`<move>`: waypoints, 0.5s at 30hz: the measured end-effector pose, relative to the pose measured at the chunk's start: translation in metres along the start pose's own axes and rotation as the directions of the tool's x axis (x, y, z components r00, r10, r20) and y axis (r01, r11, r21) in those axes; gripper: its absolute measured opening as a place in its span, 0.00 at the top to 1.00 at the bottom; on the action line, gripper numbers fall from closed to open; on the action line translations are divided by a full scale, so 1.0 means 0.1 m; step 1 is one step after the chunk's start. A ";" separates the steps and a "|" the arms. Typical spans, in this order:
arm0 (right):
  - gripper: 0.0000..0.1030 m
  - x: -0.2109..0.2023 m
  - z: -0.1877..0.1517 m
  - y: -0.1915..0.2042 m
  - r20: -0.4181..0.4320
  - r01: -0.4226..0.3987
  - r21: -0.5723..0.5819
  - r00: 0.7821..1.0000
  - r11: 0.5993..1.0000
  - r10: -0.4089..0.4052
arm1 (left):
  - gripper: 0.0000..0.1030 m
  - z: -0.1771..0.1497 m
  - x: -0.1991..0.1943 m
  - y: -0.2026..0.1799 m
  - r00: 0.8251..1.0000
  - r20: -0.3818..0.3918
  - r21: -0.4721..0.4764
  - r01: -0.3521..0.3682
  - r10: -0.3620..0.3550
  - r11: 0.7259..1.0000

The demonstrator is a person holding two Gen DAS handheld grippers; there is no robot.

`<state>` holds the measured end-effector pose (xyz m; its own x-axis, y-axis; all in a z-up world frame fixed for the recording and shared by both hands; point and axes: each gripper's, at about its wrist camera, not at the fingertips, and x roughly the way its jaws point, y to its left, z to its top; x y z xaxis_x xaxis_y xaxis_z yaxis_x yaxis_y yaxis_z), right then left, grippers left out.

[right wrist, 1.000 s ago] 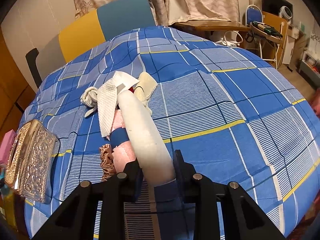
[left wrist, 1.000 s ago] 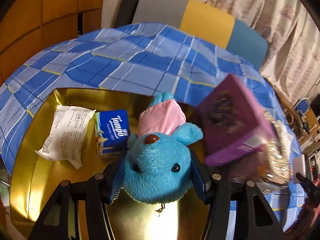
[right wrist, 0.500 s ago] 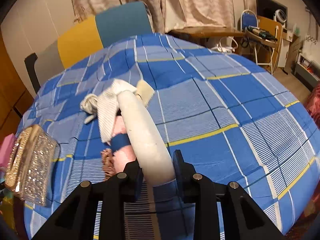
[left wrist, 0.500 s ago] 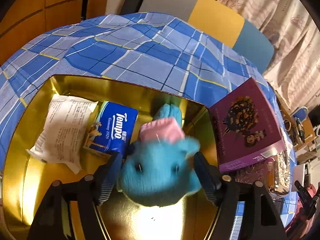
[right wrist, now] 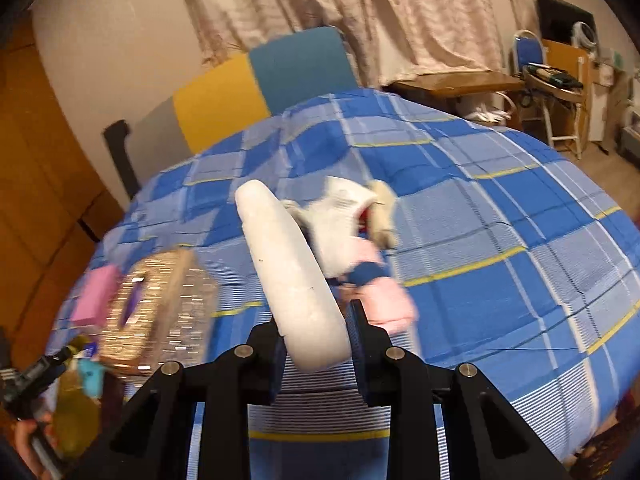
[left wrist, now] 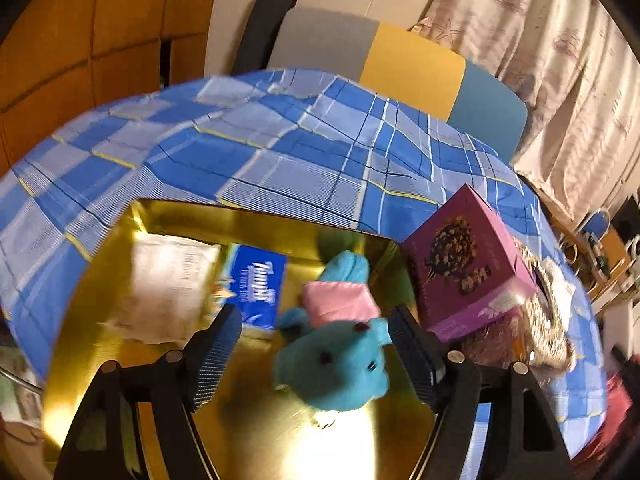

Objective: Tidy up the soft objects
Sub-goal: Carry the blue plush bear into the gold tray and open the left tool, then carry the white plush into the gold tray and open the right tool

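A blue plush bear (left wrist: 334,364) in a pink top lies in the gold tray (left wrist: 248,224), between the wide-open jaws of my left gripper (left wrist: 316,348), which does not touch it. A white packet (left wrist: 164,284) and a blue Tempo tissue pack (left wrist: 256,286) lie in the tray too. My right gripper (right wrist: 316,344) is shut on a long white foam piece (right wrist: 288,272) and holds it above the blue checked cloth. Behind it lies a pile of soft items (right wrist: 352,232): white cloth, pink and blue fabric, a beige piece.
A purple box (left wrist: 464,264) stands at the tray's right edge, with a glittery gold box (left wrist: 548,320) beyond it, also in the right wrist view (right wrist: 160,312). A chair (right wrist: 256,96) stands behind the table. The left gripper shows at the right wrist view's lower left (right wrist: 36,376).
My left gripper has opened and let the bear go into the tray. My right gripper has lifted the white foam piece and swung left, towards the glittery box.
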<state>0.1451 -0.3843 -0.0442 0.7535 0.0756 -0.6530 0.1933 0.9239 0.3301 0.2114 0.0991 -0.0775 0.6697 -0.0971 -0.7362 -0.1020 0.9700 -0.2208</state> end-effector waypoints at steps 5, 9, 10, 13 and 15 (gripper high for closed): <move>0.73 -0.13 -0.03 0.53 0.010 -0.096 -0.060 0.995 0.994 0.097 | 0.26 -0.19 -0.23 0.11 0.999 0.018 0.087 -0.041 0.039 0.995; 0.73 -0.14 -0.13 0.97 -0.021 -0.174 -0.099 0.985 0.980 0.172 | 0.26 -0.33 -0.35 0.27 0.999 0.017 0.091 -0.037 0.036 0.995; 0.73 -0.13 -0.17 1.09 -0.032 -0.196 -0.112 0.981 0.974 0.193 | 0.26 -0.35 -0.37 0.30 0.999 0.017 0.087 -0.040 0.039 0.995; 0.73 -0.11 -0.30 1.45 -0.069 -0.263 -0.144 0.964 0.954 0.255 | 0.26 -0.44 -0.42 0.43 0.999 0.014 0.065 -0.039 0.038 0.997; 0.73 -0.09 -0.39 1.70 -0.100 -0.308 -0.160 0.950 0.938 0.295 | 0.26 -0.49 -0.43 0.52 0.999 0.011 0.055 -0.046 0.045 0.997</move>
<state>0.1472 -0.2132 -0.0089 0.7102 0.3818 -0.5915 -0.1512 0.9033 0.4015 0.1410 0.1431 -0.0887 0.6727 -0.0506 -0.7382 -0.0919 0.9842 -0.1513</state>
